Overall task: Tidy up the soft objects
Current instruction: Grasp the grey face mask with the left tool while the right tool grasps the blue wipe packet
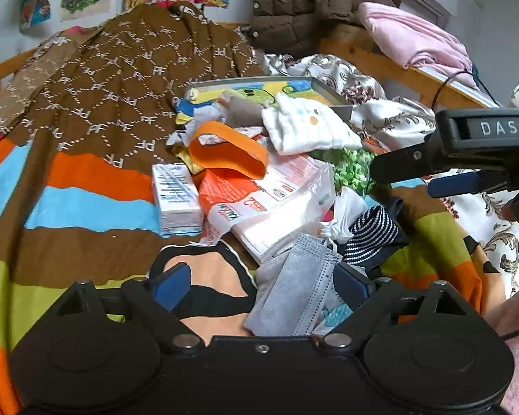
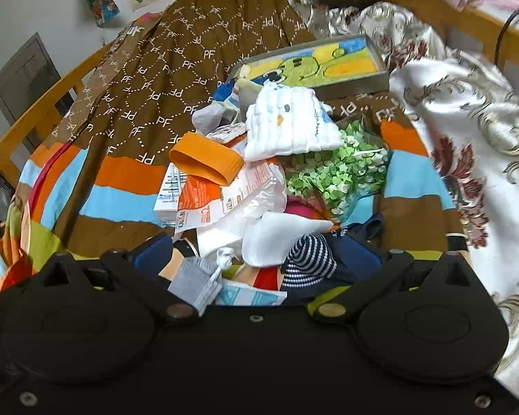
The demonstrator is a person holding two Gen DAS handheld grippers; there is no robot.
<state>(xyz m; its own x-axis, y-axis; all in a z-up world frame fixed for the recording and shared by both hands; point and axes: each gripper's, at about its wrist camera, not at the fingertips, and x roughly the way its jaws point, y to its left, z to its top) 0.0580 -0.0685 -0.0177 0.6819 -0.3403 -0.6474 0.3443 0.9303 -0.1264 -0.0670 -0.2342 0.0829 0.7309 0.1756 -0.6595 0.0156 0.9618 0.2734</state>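
The striped bedspread (image 1: 86, 204) lies bare left of the pile, giving open passage. Ahead, the gray mask (image 1: 290, 294), striped sock (image 2: 308, 259), orange band (image 1: 230, 155) and white cloth (image 2: 290, 128) crowd together, with the framed picture (image 2: 315, 62) blocking behind

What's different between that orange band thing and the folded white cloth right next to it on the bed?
The orange band is one plain colour; the white cloth carries small printed marks. The band stands open as a hollow loop, while the cloth lies folded in a flat, quilted wad. The cloth sits higher, leaning against a picture frame; the band rests lower on plastic packets. Both lie untouched in the same pile.
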